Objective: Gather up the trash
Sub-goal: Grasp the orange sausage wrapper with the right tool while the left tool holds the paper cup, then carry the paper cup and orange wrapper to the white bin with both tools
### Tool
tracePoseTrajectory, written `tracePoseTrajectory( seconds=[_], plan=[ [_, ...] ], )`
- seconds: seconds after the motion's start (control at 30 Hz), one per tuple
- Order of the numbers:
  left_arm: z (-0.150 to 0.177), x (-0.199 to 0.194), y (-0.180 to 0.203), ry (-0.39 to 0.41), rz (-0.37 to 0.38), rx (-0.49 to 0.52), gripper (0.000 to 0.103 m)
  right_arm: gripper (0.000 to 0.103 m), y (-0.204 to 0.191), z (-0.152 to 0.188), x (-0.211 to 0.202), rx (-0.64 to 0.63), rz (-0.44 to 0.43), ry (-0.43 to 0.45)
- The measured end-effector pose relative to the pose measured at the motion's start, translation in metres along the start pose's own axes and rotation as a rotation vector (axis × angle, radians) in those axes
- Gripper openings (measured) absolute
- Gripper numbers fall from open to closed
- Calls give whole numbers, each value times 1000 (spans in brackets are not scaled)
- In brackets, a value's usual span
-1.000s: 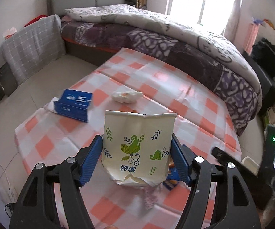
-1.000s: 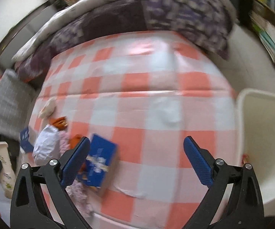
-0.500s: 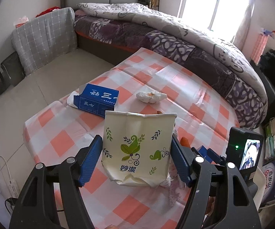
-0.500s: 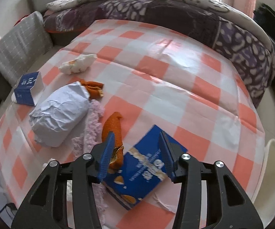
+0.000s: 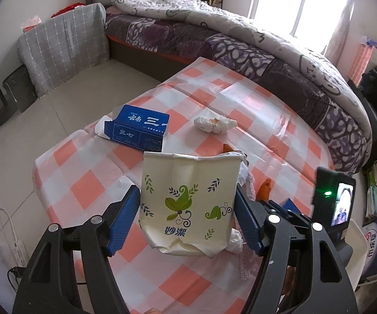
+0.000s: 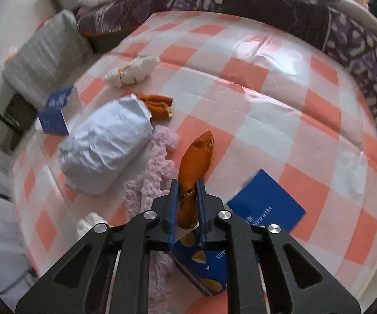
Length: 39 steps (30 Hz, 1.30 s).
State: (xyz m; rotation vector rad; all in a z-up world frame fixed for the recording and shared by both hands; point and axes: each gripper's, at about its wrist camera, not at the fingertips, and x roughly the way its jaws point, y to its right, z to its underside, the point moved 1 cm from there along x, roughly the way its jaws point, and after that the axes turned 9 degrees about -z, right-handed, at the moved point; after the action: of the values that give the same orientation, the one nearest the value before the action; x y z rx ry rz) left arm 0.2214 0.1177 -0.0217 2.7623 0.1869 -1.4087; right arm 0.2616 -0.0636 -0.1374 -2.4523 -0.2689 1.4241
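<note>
Left gripper (image 5: 187, 219): black skeletal linkage arms with triangular cut-outs, silver round screw heads at the pivots, blue ribbed fingers (image 5: 124, 221). Right gripper (image 6: 187, 204): identical black frame, silver screws, narrow blue fingers (image 6: 173, 209).

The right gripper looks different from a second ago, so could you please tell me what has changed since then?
The right gripper was wide open above the table; it came down over the trash and shut on the orange peel beside the blue box. The left gripper holds the paper bag as before, and the crumpled wrapper stays put.
</note>
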Motion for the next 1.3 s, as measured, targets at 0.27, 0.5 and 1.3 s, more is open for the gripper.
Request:
tracePoseTrajectory(
  seconds=[0.27,0.5,1.3],
  plan=[
    [-4,-8,2,39,9,-27,70,11,-4,-9,-44,28,-67,144],
    [-5,-21,13,104,11,-33,70,11,3,-16,-85,32,-59,259],
    [10,-41,100,195,40,99,70,11,61,4,-163,32,90,366]
  ],
)
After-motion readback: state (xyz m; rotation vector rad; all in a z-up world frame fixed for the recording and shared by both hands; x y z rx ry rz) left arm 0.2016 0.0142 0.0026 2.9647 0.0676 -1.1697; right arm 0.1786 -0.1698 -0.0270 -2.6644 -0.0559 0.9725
